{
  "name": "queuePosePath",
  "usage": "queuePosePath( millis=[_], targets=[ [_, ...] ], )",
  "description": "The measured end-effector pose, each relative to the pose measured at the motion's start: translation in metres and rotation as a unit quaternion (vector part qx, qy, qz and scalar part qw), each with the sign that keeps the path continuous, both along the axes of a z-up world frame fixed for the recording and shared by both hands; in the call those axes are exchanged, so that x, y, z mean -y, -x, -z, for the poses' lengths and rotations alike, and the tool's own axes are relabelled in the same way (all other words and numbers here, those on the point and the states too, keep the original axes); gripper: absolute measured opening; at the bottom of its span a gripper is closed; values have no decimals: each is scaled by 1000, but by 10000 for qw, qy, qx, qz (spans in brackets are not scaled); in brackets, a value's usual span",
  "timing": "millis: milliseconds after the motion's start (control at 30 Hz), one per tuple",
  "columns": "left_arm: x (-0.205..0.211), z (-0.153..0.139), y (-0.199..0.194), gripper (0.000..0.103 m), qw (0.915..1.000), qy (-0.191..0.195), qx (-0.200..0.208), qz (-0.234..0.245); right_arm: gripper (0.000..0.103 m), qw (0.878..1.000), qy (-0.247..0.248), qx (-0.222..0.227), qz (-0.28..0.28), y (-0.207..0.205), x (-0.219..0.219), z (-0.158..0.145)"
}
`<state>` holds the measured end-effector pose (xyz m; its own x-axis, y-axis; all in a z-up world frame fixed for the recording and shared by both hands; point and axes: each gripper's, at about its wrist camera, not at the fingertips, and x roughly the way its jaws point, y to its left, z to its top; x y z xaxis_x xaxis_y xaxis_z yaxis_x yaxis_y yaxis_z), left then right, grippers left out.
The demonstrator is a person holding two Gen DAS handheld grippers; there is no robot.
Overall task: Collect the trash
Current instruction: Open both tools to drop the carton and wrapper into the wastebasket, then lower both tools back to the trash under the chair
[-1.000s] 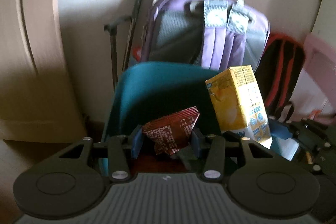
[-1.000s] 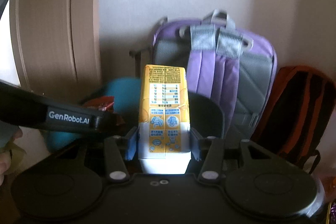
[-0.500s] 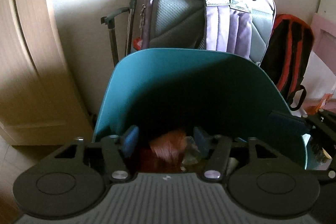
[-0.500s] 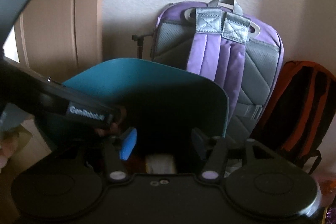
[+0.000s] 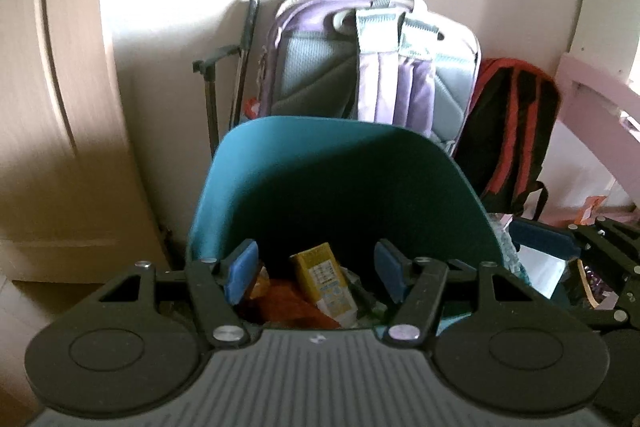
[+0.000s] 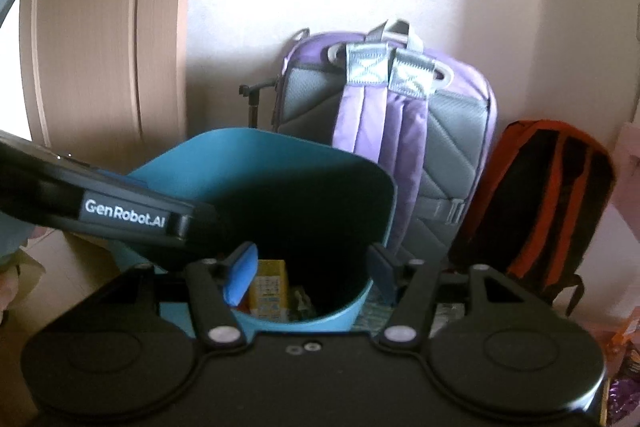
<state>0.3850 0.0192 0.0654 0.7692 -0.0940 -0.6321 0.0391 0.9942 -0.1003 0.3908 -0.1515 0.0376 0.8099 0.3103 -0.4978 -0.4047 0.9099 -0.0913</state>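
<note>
Landmark is the teal bin, open top, tall back wall.

Left of the bin: wooden door, closed. Between door and bin, against the wall behind it, a thin black folded stand.

Left gripper hangs over the near rim of the bin, jaws spread apart, nothing between the blue pads. Down inside the bin, seen through the gap: yellow juice carton lying tilted, and a red-orange wrapper just left of and partly under it. Other scraps to the right of the carton are too dark to tell.

Right gripper is also over the bin's near rim, jaws opening, nothing held between them. The carton shows inside the bin, near the left pad but below it, not touching. The left gripper's black body crosses in front of the bin's left side in the right wrist view.

Behind the bin: purple and grey backpack upright against the wall. Right of the bin: black and orange backpack, leaning beside the purple one.
</note>
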Motion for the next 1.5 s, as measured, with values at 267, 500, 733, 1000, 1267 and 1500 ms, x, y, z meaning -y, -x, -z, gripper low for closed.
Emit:
queuePosePath(
  millis=[267,500,733,1000,1267,1500],
  targets=[
    [-9,-25,54,64,9997,85,239,-12,62,9999,-13,27,-121,49,2,-21],
    [-22,-34,107,64,9993,229,280,1,63,9995,137,115,-264,95,-5,-33],
    [-44,-31,155,65,9991,334,271,-23,64,9989,159,84,-422,136,-15,-35],
    [-81,7,193,80,9995,308,62,-84,65,9971,171,-17,-747,167,-36,-15],
    [-133,81,197,83,9973,537,-355,-361,66,9927,129,-503,-1087,160,-60,62],
    [-182,160,173,84,9936,585,-697,-673,67,9831,-209,-1133,-1424,139,-78,142]
  ],
)
